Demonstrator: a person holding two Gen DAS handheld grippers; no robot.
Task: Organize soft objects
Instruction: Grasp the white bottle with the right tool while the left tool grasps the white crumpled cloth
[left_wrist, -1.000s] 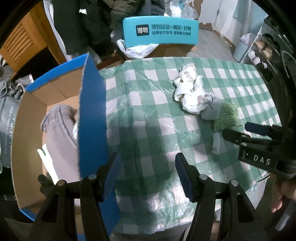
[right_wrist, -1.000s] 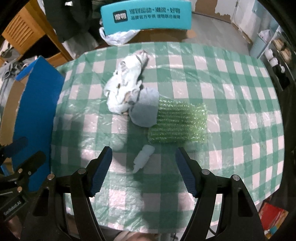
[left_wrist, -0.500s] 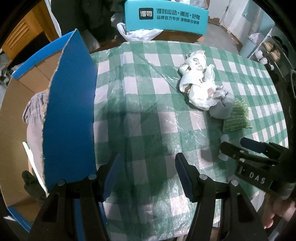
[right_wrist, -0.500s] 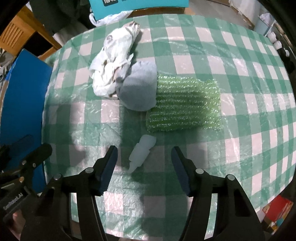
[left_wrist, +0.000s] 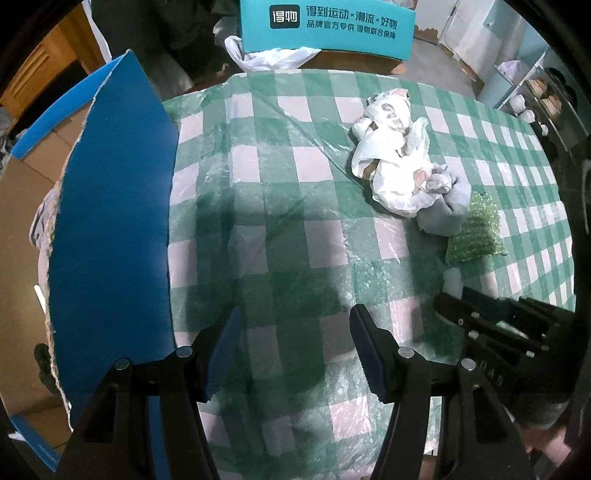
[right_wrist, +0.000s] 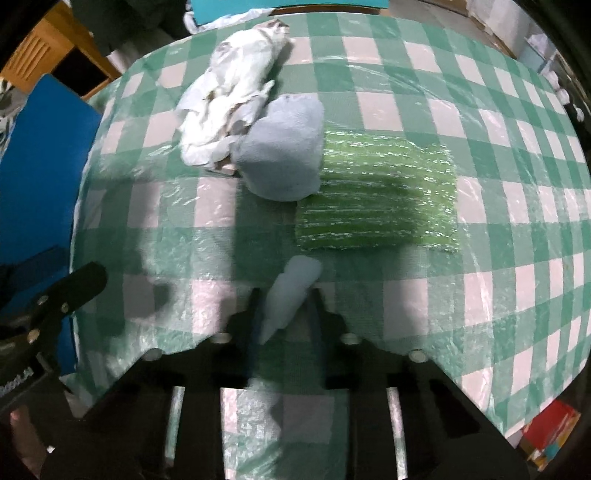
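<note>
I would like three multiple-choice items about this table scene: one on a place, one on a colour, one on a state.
1. Where does the small pale squeezy bottle lie?
A. Inside the cardboard box
B. On the checked tablecloth, just in front of the green bubble-wrap pad
C. On top of the crumpled white plastic bag

2. What colour is the rolled soft cloth between the crumpled white plastic bag and the green bubble-wrap pad?
A. Red
B. Black
C. Pale grey-blue

3. How does the left gripper stand?
A. Open, with nothing between its fingers
B. Shut on the cloth
C. Shut on the bottle

Key: 1 B, the bottle rests on the green and white checked tablecloth near the pad's front edge; 2 C, the cloth shows pale grey-blue; 3 A, only tablecloth shows between its spread fingers.
</note>
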